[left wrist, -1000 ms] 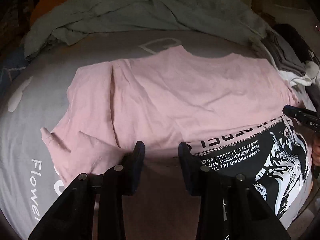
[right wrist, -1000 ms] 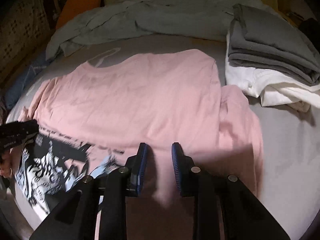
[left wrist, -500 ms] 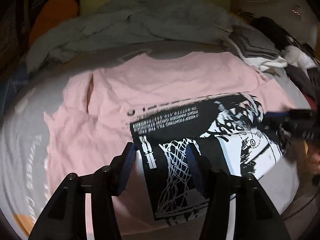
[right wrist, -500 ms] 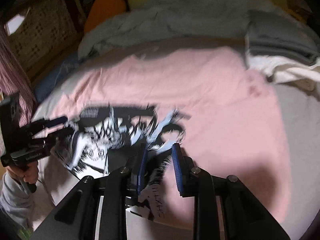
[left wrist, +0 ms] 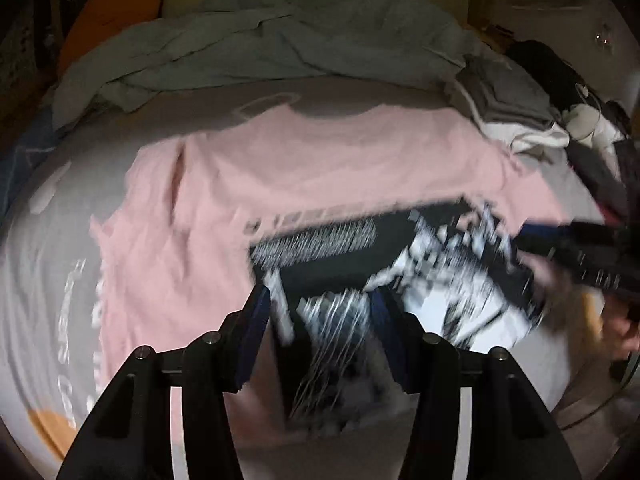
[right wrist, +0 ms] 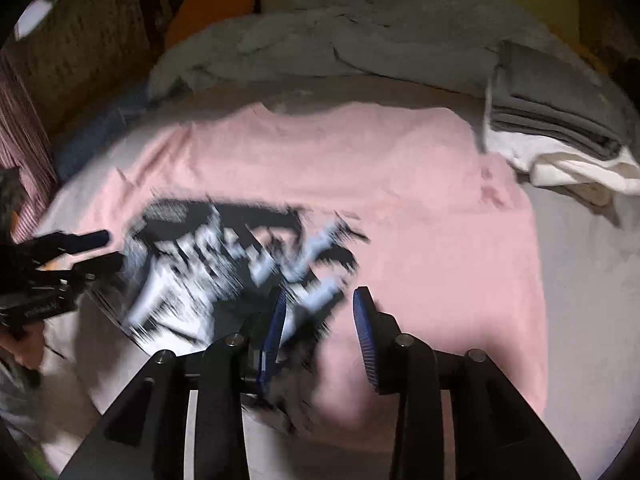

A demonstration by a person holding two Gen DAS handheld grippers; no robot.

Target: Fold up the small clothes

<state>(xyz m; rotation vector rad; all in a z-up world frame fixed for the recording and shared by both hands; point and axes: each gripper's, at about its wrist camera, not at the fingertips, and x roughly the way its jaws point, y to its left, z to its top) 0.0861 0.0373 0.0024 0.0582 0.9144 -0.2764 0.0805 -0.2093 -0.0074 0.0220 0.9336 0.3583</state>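
A: Item one, nearest you: left gripper point(left wrist: 320, 308), jaws parted and recently widening, nothing pinched; printed cloth lies under the gap. Right gripper point(right wrist: 320, 308), jaws just been opening, apart; blur hides whether its left pad touches the cloth.

B: Risk entry?

A: Your folded-up hem may slide off if a blue pad snags the cloth as you draw away, undoing the fold. A crooked edge here would carry into every fold after it.

B: Item two, the garment?

A: Pink cotton T-shirt with a black-and-white graphic print point(left wrist: 320, 184), spread flat on the grey bedsheet with white lettering point(left wrist: 48, 280). Lower part lies turned up over the body, print showing; one sleeve folded in, neckline on the far side.

B: Beyond it?

A: Stack of folded grey and white clothes point(right wrist: 560, 128) near the shirt's far right corner. Crumpled grey-green blanket point(left wrist: 280, 40) behind. Orange cushion point(right wrist: 212, 8) farthest back.
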